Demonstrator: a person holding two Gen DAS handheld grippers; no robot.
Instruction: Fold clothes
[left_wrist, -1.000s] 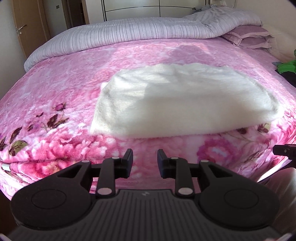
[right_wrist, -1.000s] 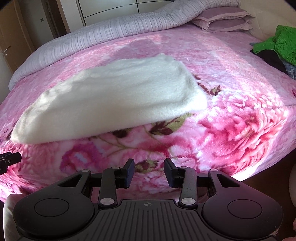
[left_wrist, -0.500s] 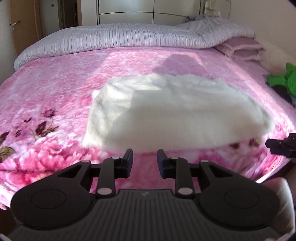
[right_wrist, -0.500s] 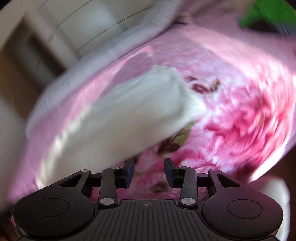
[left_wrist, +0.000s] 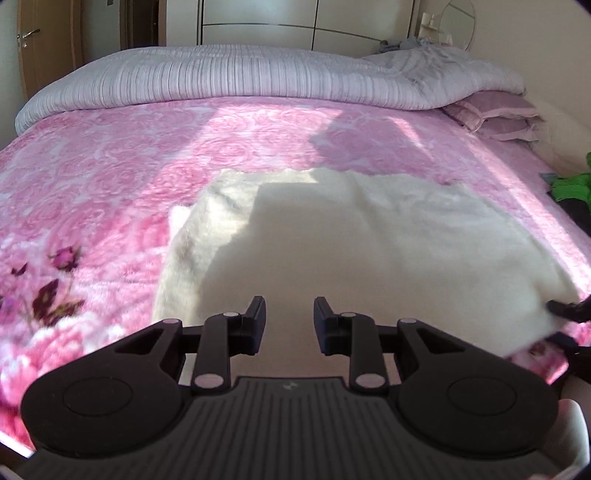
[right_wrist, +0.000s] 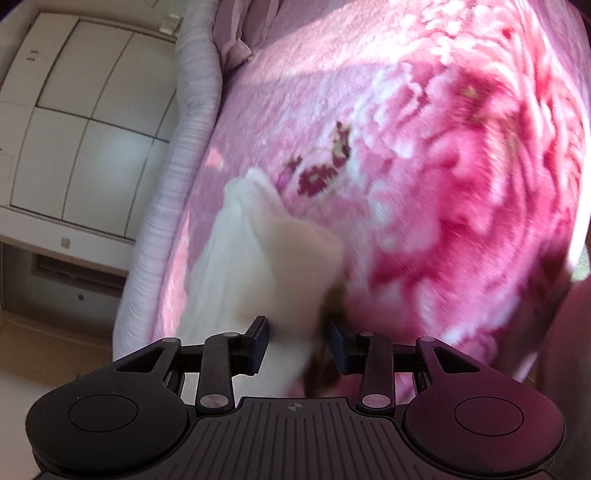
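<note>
Garment (left_wrist: 369, 251) — a white fleece piece — lies flat on the pink floral bed (left_wrist: 110, 177), near its front edge. Left tool (left_wrist: 289, 319) hovers above the near hem, jaws wide and empty. Right tool (right_wrist: 297, 341) is rolled sideways, jaws wide, straddling the garment's corner (right_wrist: 291, 258) without clamping. Recommended: seat both tools fully over the hem, close together, then lift evenly. No legible brands or writing.

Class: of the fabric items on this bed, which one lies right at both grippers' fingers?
The white fleece garment. The green clothing and striped duvet lie farther off.
</note>
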